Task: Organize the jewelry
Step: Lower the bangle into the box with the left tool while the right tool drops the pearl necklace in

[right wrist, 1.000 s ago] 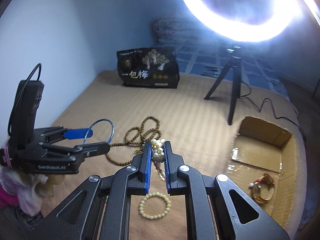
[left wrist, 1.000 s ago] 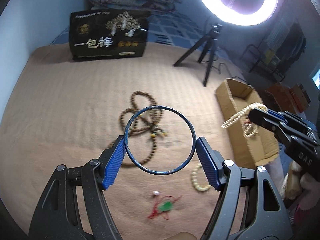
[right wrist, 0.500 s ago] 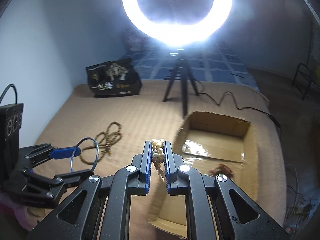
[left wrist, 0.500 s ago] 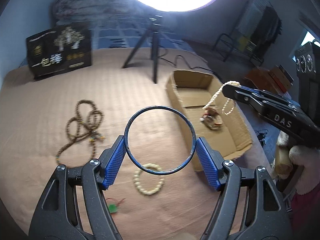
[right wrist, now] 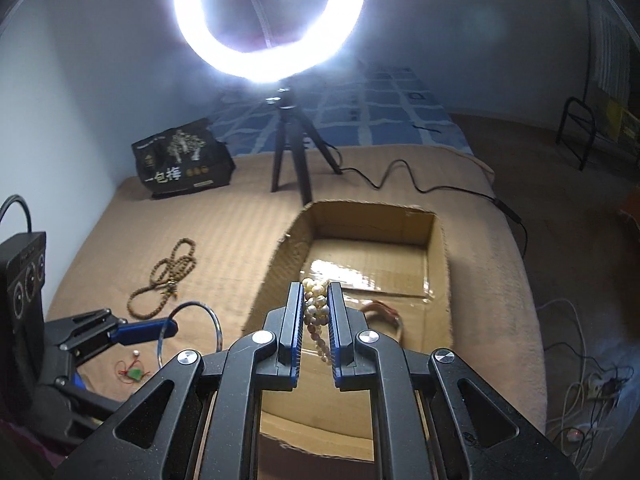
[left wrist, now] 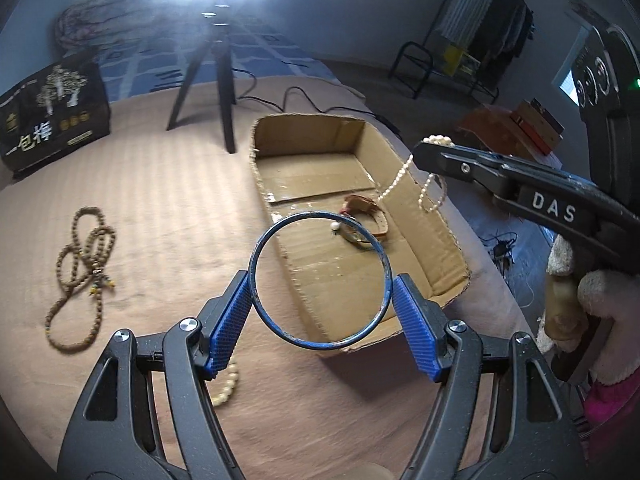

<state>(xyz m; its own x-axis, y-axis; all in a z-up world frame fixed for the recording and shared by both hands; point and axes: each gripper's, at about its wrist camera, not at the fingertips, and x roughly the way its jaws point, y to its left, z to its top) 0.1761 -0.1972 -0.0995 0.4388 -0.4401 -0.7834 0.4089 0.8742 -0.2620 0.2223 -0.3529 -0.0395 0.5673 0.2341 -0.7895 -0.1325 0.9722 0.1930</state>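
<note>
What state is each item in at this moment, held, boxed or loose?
Left gripper: shut on blue bangle.
Right gripper: shut on pearl necklace, strand dangling.
Cardboard box: open-topped, a watch inside.
Brown bead necklace: loose on bed.
Cream bead bracelet: loose.
Ring light: on.

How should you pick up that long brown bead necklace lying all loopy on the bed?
Probably from straight above, pinching where the brown bead necklace bunches into overlapping loops near its middle. It lies flat and floppy on the bedspread, so a side approach would only push it around, and one lone strand could slip from the jaws.
</note>
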